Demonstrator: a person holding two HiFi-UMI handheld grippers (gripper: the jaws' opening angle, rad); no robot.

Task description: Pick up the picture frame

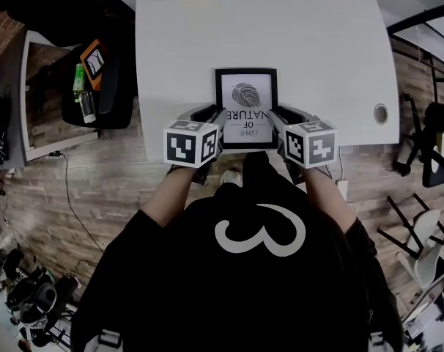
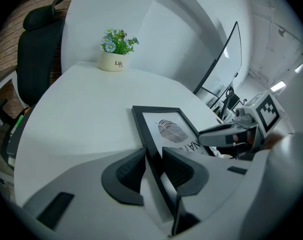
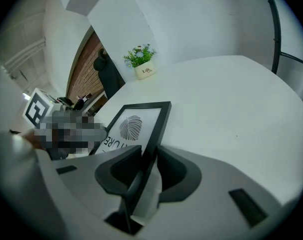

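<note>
So the picture frame (image 1: 245, 108) sits at the near edge of the white worktop (image 1: 317, 42), print facing up. The left claw (image 2: 152, 154) is clamped on its left side rail, and the right claw (image 3: 149, 154) is clamped on the right rail.

"LOVE OF NATURE" on picture frame (image 1: 245, 97), "Life" on pot (image 2: 111, 62).
</note>
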